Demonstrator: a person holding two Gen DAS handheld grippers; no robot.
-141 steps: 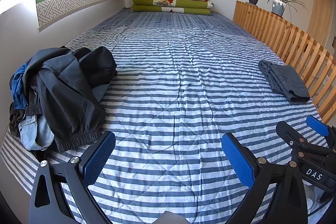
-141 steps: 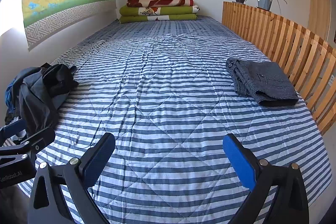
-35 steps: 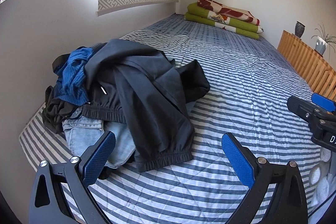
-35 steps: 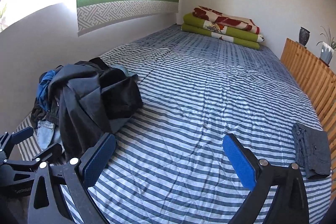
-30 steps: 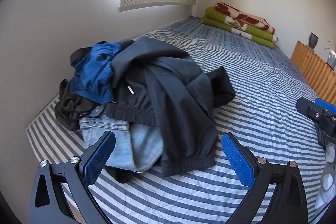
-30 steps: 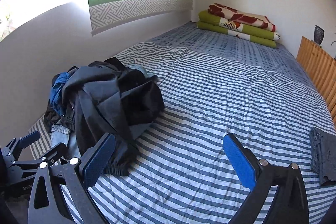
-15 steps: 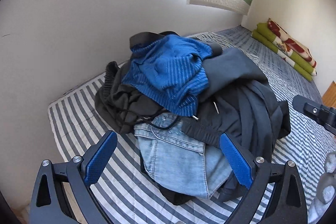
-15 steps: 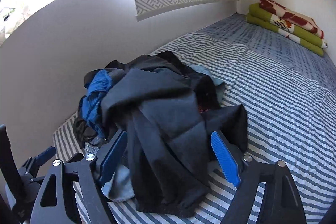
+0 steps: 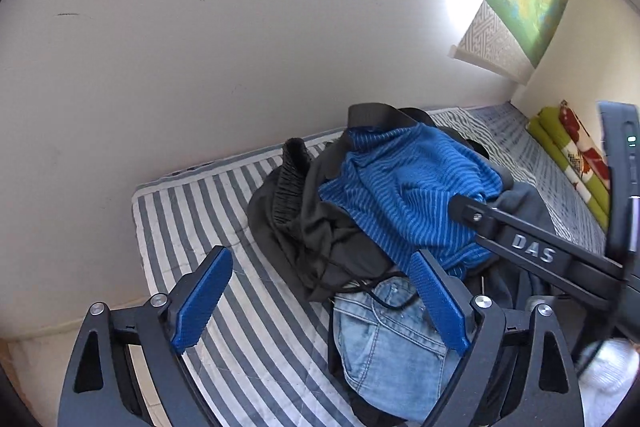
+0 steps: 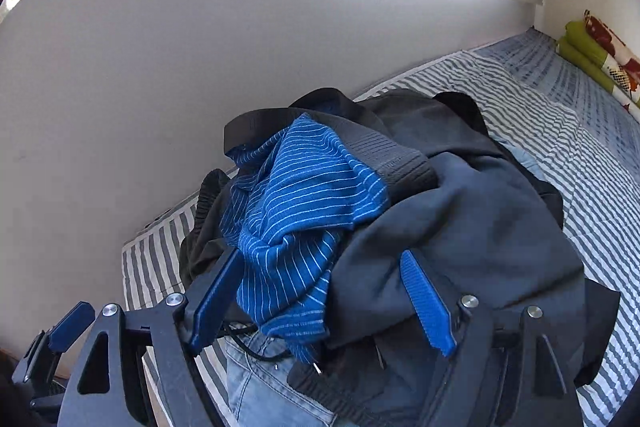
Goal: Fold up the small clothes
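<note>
L claw (image 9: 320, 301) | blk frame, blue ribbed pads, silver screws, "DAS"

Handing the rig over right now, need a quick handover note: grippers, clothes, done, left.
Left gripper: open, empty, low over the near edge of the clothes pile, by the light blue jeans.
Right gripper: open, empty, jaws straddling the blue striped top and the dark grey garment; nothing pinched yet.
Clothes: one unsorted heap on the striped bed cover by the wall, blue top uppermost, jeans at the bottom front.
Done: nothing from this heap is folded.
Left: pick one piece, likely the blue top, spread it on the bed, fold; repeat for the rest.
</note>
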